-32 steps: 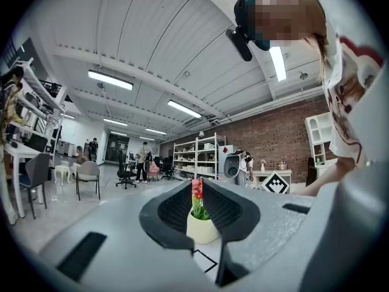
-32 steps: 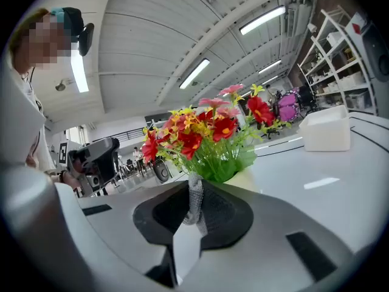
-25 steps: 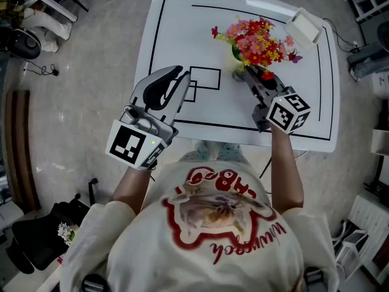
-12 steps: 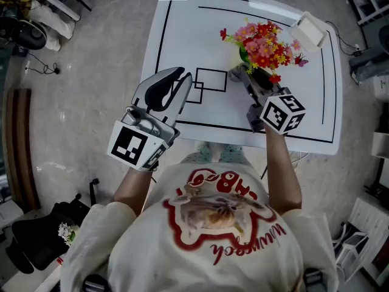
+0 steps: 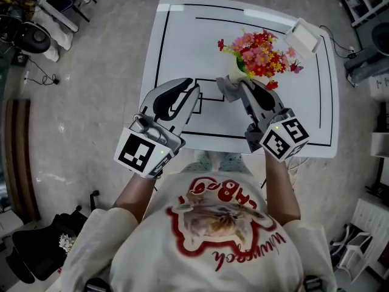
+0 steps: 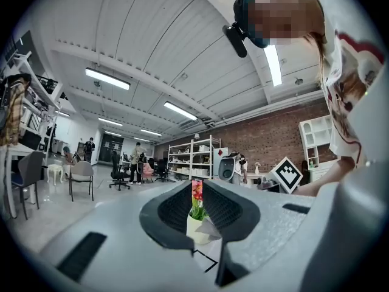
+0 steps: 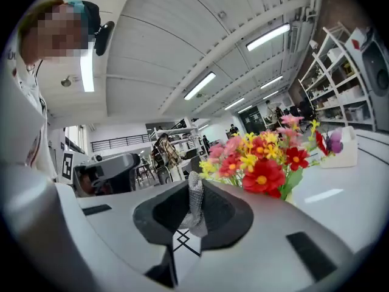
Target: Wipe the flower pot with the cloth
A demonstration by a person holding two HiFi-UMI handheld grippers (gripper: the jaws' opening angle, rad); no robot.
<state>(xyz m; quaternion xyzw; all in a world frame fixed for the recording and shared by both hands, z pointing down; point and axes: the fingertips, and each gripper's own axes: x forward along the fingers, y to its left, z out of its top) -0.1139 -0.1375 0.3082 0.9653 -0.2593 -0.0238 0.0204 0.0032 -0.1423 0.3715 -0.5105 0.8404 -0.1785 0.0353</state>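
White, square counter (image 5: pixel 176 47) on a grey floor (image 5: pixel 91 102), marked with a black frame line (image 5: pixel 159 53) near its edges and with small black rectangles (image 5: pixel 206 89) toward the near middle. Carries a pale flower pot (image 5: pixel 236 73), upright inside the frame line, just right of the rectangles, filled with red, pink and yellow flowers (image 5: pixel 261 53). Carries also a white box (image 5: pixel 302 36) at the far right corner, askew to the lines, near the flowers but apart from the pot.
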